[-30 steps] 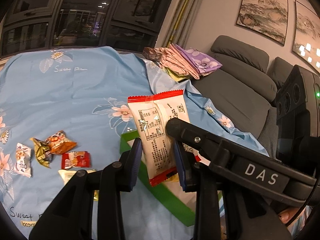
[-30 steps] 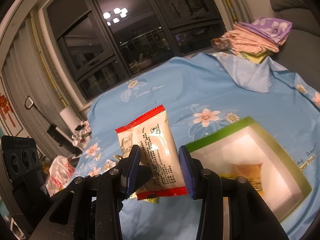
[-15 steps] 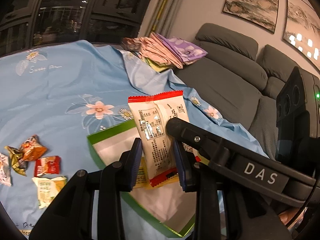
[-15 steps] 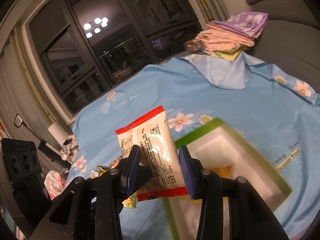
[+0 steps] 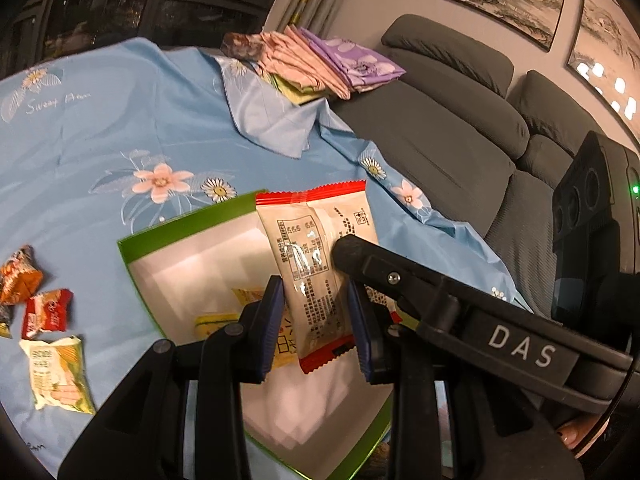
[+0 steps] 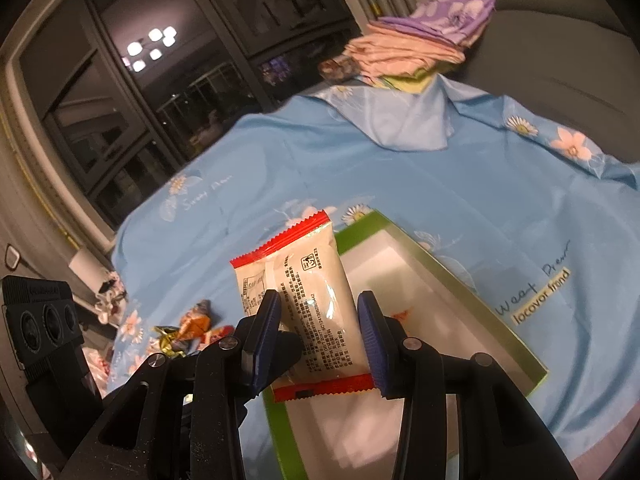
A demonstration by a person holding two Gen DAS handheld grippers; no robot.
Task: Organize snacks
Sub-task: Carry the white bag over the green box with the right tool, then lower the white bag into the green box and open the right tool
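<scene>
Crinkly white-and-red snack packet (image 5: 316, 276) is pinched near its lower seal by both my left hand-held gripper (image 5: 316, 320) and right hand-held gripper (image 6: 320, 332) above the green-rimmed box (image 5: 180, 228); judged light, limp, slippery, best held mid-body

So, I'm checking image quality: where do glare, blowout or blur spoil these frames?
Left wrist view: the box interior is washed out and glare streaks the snack packet. Right wrist view: ceiling lights reflect in the window, and the folded cloths look soft.
</scene>
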